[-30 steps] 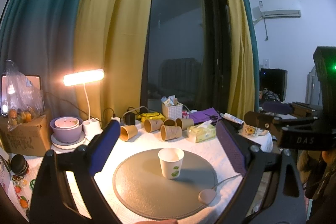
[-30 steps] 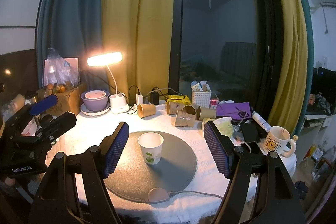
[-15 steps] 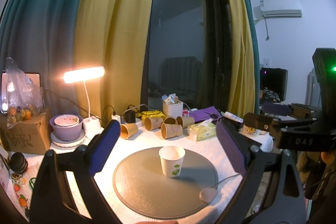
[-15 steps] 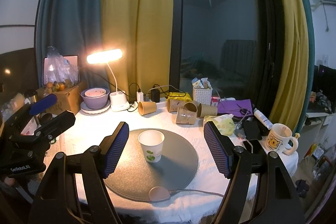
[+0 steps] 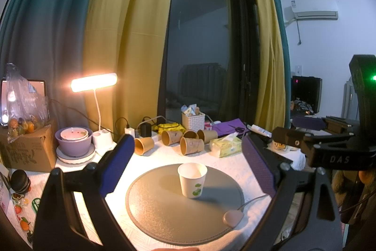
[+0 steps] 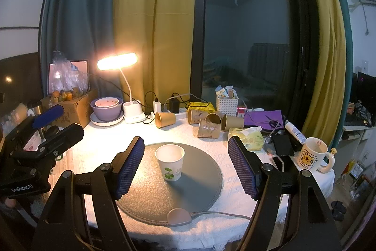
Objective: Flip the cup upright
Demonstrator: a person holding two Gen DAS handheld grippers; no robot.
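Standing upright, mouth up, the white paper cup [image 5: 192, 180] with a green sprout print rests on the round grey mat [image 5: 164, 215], a little toward the mat's 12 o'clock side of centre. Nothing touches it.

From the left wrist view, the left gripper [image 5: 188, 164] hangs above the near edge of the table with its fingers spread wide, one blue pad [image 5: 116, 165] at 9 o'clock of the cup and the other at 3 o'clock. The cup sits between them and slightly beyond, well clear of both pads.

From the right wrist view, the right gripper [image 6: 185, 168] is likewise spread wide and holds nothing. The cup [image 6: 169, 162] lies between its pads but nearer the 9 o'clock one [image 6: 129, 167], with a clear gap on each side. The left gripper's black frame shows at the 9 o'clock edge of this view, apart from the mat [image 6: 188, 192].

A small pink puck [image 6: 179, 217] with a grey cable sits at the mat's 6 o'clock rim. Behind the mat, toward 12 o'clock, several brown paper cups [image 6: 165, 119] lie on their sides on the white tablecloth [image 6: 94, 152], next to a pack of tissues [image 6: 248, 139] and a white basket [image 6: 227, 105]. A lit desk lamp [image 6: 117, 61] stands at 11 o'clock beside a purple bowl [image 6: 107, 109], and a bear-print mug [image 6: 313, 154] stands at 3 o'clock near the table's edge.
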